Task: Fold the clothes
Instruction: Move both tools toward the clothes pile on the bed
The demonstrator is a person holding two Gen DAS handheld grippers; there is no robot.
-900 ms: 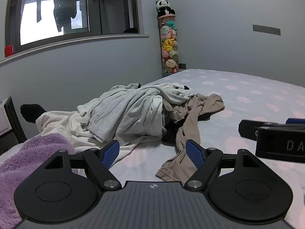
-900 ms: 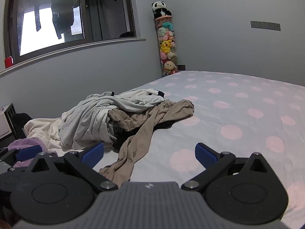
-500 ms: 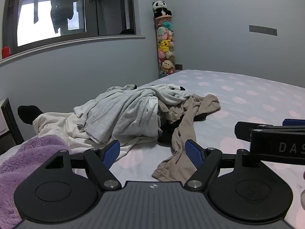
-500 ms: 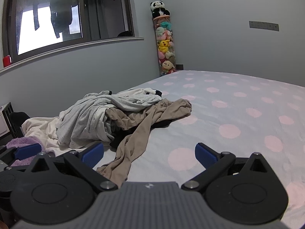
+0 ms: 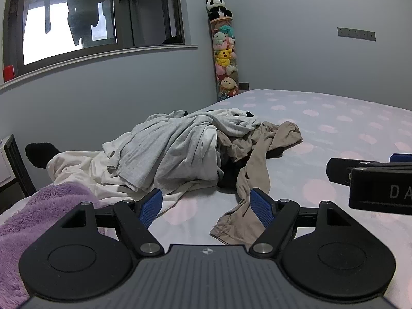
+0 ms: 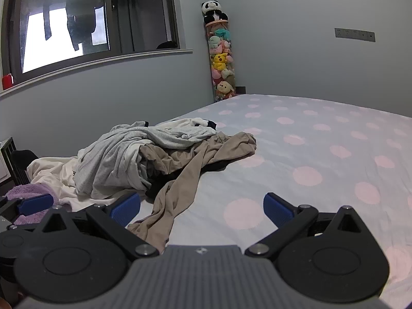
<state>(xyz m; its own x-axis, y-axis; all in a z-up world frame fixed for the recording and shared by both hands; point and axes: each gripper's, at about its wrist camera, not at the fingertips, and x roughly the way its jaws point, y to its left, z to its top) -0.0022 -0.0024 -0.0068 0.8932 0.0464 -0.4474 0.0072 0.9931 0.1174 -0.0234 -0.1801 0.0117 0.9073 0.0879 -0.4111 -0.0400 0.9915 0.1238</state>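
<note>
A pile of clothes lies on the bed: a grey shirt point(image 5: 170, 152) on top, a cream garment point(image 5: 85, 170) under it to the left, and tan trousers point(image 5: 255, 170) trailing toward me. In the right wrist view I see the same grey shirt point(image 6: 116, 159) and tan trousers point(image 6: 180, 188). My left gripper point(image 5: 206, 206) is open above the sheet, short of the pile, with the trouser hem beside its right finger. My right gripper point(image 6: 202, 206) is open too, nothing between its fingers, the trouser leg near its left finger.
The bed sheet point(image 6: 322, 154) is pale with pink dots. A purple fluffy blanket point(image 5: 33, 213) lies at the near left. A tall tube of plush toys point(image 5: 224, 59) stands in the corner. A window point(image 5: 77, 20) and a dark stand point(image 5: 15, 164) are on the left.
Both views drift slightly; the pile sits a little differently in frame. Both grippers stay open and the clothes have not moved.
</note>
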